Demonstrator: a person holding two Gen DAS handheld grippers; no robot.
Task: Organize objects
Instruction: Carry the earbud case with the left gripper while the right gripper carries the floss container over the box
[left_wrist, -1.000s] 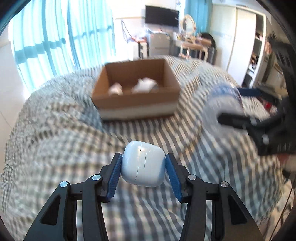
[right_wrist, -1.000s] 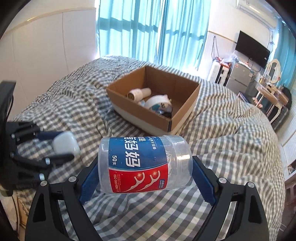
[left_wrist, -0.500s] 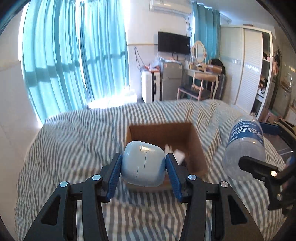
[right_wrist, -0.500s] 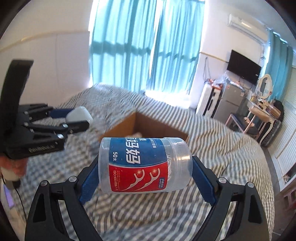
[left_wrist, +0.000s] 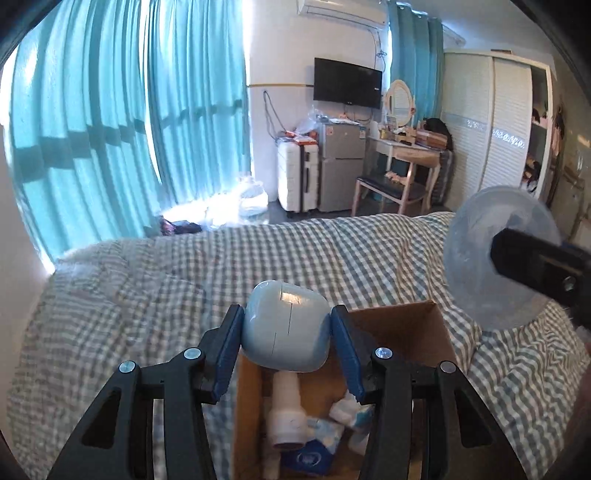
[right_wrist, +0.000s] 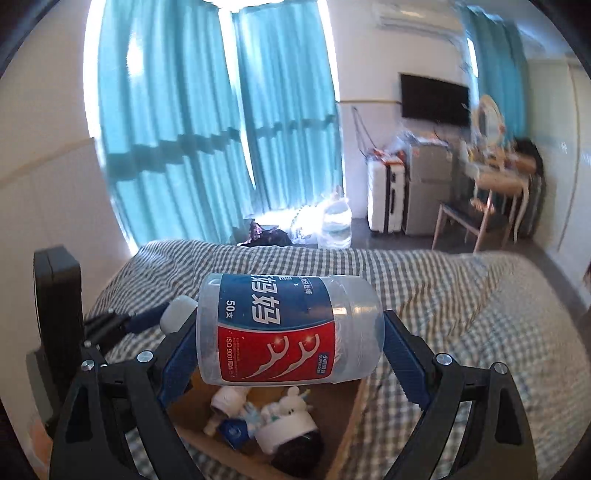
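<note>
Left gripper (left_wrist: 287, 341) clamps earbud case (left_wrist: 285, 329), right gripper (right_wrist: 290, 341) clamps floss jar (right_wrist: 288, 330); I lower both over box (left_wrist: 402, 332) at frame bottom, then release.

Tall teal curtains (left_wrist: 122, 122) fill the upper left of the frame, bright daylight glowing through them and pooling on the dark floor (left_wrist: 273, 216) at their foot. A white wall (left_wrist: 280, 44) at upper centre carries a black flat television (left_wrist: 347, 83) and a white air conditioner (left_wrist: 343, 11). Below stand a white hard-shell suitcase (left_wrist: 297, 181) and a small silver fridge (left_wrist: 341, 166). Right of them are a cream dressing table (left_wrist: 410, 147) with an oval mirror (left_wrist: 398, 99), a wooden chair (left_wrist: 388, 188), and a white louvred wardrobe (left_wrist: 491, 125). A grey-and-white checked bedspread (left_wrist: 147, 280) spans the lower half.
</note>
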